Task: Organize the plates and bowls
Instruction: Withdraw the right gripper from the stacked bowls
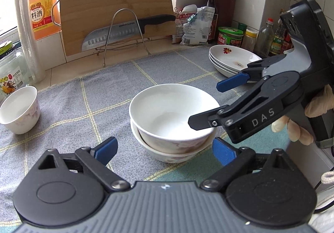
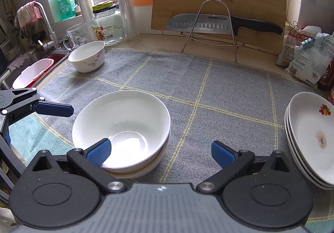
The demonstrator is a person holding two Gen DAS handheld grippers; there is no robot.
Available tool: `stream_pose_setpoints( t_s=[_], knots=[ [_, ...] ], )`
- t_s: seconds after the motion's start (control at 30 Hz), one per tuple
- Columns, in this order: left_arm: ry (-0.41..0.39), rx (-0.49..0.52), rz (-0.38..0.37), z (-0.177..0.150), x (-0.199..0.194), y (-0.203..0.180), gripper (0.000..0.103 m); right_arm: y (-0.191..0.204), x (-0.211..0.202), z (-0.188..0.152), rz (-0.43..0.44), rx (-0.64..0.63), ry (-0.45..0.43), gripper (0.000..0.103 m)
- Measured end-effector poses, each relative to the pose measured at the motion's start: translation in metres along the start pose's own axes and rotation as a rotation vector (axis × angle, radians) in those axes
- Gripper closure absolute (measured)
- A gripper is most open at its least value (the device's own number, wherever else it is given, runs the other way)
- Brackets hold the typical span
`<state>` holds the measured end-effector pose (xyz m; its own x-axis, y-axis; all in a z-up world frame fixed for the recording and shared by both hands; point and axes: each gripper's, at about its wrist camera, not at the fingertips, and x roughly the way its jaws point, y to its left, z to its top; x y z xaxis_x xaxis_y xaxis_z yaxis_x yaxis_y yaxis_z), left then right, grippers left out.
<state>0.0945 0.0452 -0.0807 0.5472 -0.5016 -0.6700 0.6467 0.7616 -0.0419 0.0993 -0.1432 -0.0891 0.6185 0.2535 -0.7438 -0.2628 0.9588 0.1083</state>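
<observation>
Closest to me, my left gripper (image 1: 165,150) is wide open with nothing between its blue pads (image 1: 107,148). Just past it sits the top bowl (image 1: 172,110), white and nested inside a bottom bowl (image 1: 165,154) on the grey cloth (image 1: 117,91).

My right gripper (image 2: 160,152) is wide open too. Its left pad (image 2: 99,152) hangs over the inside of the top bowl, and its right pad (image 2: 222,153) is out over the cloth, so the near rim lies between the jaws. I think the pads are not touching the bowl, but the view is too flat to be sure. From the left camera I can see that gripper come in from the right, with a gloved hand (image 1: 313,105) on its handle.

Further off on the right is a stack of plates (image 1: 233,60), apart from the bowls. The top plate has a little flower and a brown spot.

Far on the left stands one more bowl (image 2: 87,56) near the cloth's edge, beside the sink (image 2: 33,70).

At the back, a board (image 1: 117,9) leans on the wall with a knife (image 1: 127,29) resting in a wire rack (image 1: 125,32). Next to it are an orange jug (image 1: 42,5), a glass jar (image 2: 107,24), some bags (image 1: 194,24) and small bottles (image 1: 265,35).
</observation>
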Motion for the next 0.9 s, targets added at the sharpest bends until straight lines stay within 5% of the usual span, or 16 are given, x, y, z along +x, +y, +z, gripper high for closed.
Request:
stream_pose_setpoints(
  t_s=[0.57,0.9],
  knots=[
    [0.001,-0.015,-0.041,-0.01,-0.004,0.017,0.006,0.015,-0.007,-0.015,-0.075,0.111,-0.076,0.0],
    [0.027,-0.09,0.064,-0.009,-0.003,0.007,0.006,0.017,-0.023,-0.013,-0.063,0.051,-0.089,0.0]
  ],
)
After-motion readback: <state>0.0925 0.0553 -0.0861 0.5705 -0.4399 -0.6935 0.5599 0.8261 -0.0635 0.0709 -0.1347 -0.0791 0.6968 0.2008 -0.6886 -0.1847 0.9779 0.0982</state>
